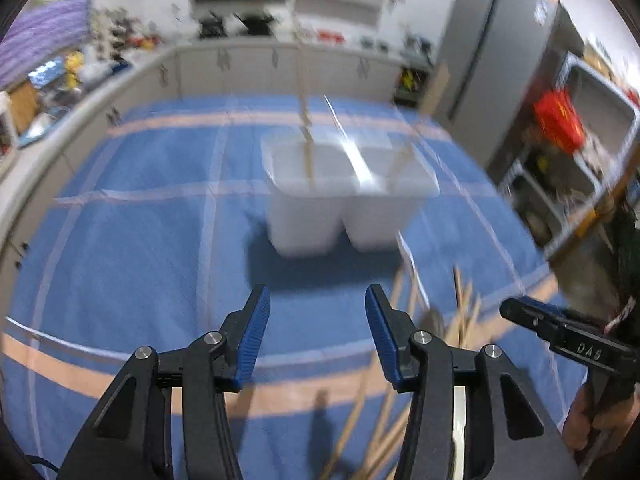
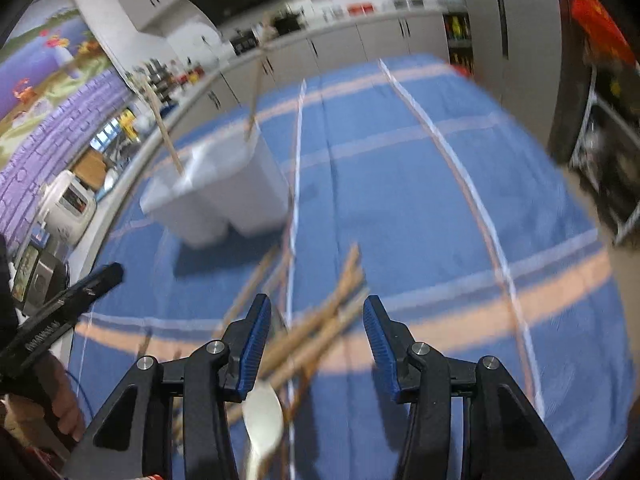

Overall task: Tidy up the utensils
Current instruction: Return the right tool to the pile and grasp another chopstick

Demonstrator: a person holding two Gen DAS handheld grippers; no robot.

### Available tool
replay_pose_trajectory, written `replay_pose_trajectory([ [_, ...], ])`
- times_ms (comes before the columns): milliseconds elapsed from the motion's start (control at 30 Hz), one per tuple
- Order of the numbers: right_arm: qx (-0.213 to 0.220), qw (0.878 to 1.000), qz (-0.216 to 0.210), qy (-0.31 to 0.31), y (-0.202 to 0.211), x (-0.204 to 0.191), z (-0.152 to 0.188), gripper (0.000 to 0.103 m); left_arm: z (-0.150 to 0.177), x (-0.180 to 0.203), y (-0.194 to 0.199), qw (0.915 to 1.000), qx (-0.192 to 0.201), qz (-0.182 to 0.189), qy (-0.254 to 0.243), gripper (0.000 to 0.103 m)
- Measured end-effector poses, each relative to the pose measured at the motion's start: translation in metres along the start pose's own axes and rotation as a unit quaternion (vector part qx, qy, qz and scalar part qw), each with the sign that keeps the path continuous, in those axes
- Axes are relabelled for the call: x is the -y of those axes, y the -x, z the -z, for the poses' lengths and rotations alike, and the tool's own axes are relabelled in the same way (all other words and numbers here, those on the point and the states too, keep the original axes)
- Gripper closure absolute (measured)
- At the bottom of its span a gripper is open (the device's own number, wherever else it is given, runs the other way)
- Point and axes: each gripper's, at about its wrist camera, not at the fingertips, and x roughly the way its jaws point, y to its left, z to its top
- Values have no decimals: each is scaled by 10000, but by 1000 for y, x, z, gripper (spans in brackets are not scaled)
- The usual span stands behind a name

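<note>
Hovering over wooden utensils [image 2: 320,320], both tongs [image 1: 317,336] [image 2: 317,336] gape empty.

The right gripper [image 1: 524,314] has white letters on its side that look like "DAS".

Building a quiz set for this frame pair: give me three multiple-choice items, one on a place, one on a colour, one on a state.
1. Where does the loose pile of wooden utensils lie?
A. on the cloth before the right claw
B. on the far counter
C. inside the fridge

2. What colour is the twin-compartment holder?
A. red
B. white
C. black

3. How does the left claw stand?
A. shut on a spoon
B. shut and empty
C. open and empty

Key: 1 A, the sticks lie on the blue tablecloth between the fingers' line of view; 2 B, both tubs are white; 3 C, bare cloth shows between the blue pads.
</note>
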Motion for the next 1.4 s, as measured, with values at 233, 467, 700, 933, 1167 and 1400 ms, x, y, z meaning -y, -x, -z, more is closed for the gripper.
replay_pose_trajectory([
  [233, -365, 9993, 16, -97, -15, 6, 22, 66, 28, 34, -48, 9954, -743, 322, -516, 66],
  [467, -461, 9988, 101, -130, -25, 6, 24, 67, 19, 47, -72, 9914, -996, 322, -785, 80],
  [700, -479, 9980, 402, 121, -35, -7, 11, 76, 13, 54, -79, 9908, -952, -207, -943, 97],
  [933, -619, 9967, 485, 189, -52, -21, -9, 79, 17, 23, -70, 9944, -1021, -98, -268, 98],
  [1167, -737, 9943, 621, 448, -65, -36, -18, 82, 39, -10, -46, 9943, -1030, 28, 285, 98],
  [1400, -938, 9897, 776, 757, -54, -26, -14, 102, 50, -28, -33, 9929, -1083, -38, 499, 98],
])
